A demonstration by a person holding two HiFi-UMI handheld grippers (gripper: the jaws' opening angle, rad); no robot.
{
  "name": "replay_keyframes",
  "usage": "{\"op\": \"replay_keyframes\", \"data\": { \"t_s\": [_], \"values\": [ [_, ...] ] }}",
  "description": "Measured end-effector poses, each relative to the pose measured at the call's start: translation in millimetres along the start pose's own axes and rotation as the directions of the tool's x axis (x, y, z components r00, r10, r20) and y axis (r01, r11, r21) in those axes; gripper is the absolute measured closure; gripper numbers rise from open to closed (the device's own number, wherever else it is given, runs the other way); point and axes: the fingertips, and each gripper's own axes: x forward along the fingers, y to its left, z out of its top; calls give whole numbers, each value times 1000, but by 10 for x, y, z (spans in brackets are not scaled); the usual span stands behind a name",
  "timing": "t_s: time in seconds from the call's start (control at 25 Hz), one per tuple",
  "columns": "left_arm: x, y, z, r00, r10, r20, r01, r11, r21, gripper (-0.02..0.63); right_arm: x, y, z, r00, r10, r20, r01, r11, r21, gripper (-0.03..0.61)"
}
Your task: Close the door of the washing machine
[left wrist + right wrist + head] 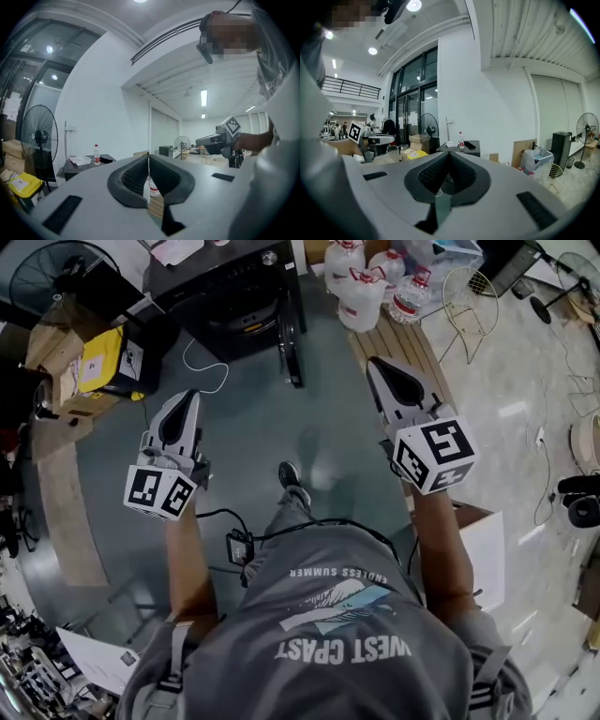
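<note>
Closing of door: judged not yet started; the washing machine (230, 292) stands ahead of both tongs, well apart from them; its door (291, 338) appears swung out toward the person, on the side nearer the right tongs
Left tongs (190, 395): jaws together with nothing between them; held out level, touching nothing; in the left gripper view the machine (86, 164) lies left of the jaw line (149, 161)
Right tongs (377, 364): jaws together, empty; tipped slightly down; in the right gripper view the machine (459, 147) sits straight beyond the jaws (449, 157)
Work left: probably all of it; one pair of tongs must reach the door's outer face and press it home against the machine front
Floor (253, 437): smooth, grey-green, faintly glossy; a white cable (202, 367) loops ahead of the left tongs, between them and the machine; wooden planks (403, 348) lie just beside the right tongs
Room, left of left tongs: pedestal fan (47, 273); cardboard boxes (52, 343); yellow box (103, 357)
Room, ahead of right tongs: water bottles (366, 287); wire basket (464, 296) further right
</note>
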Motion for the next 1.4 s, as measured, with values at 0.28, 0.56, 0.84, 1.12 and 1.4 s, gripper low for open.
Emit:
{"op": "replay_keyframes", "data": {
  "t_s": [0.28,0.56,0.84,1.12,1.4],
  "values": [
    [525,745,6,999,-42,-20,42,999,-10,591,809,-71,53,999,-31,-31,32,999,27,551],
    [906,1284,11,996,-87,-10,87,996,-28,591,1410,-145,133,996,-67,-61,68,997,19,551],
    [1058,1931,21,995,-95,20,96,994,-58,591,1990,-91,271,991,-95,-89,94,995,-17,551],
    [1021,2248,-78,997,-63,46,67,994,-83,591,2407,9,257,991,-48,-124,40,997,-65,549],
    [981,2448,-380,1000,-3,15,5,995,-104,591,2988,-132,-56,984,22,-177,-43,992,-117,549]
  ]
}}
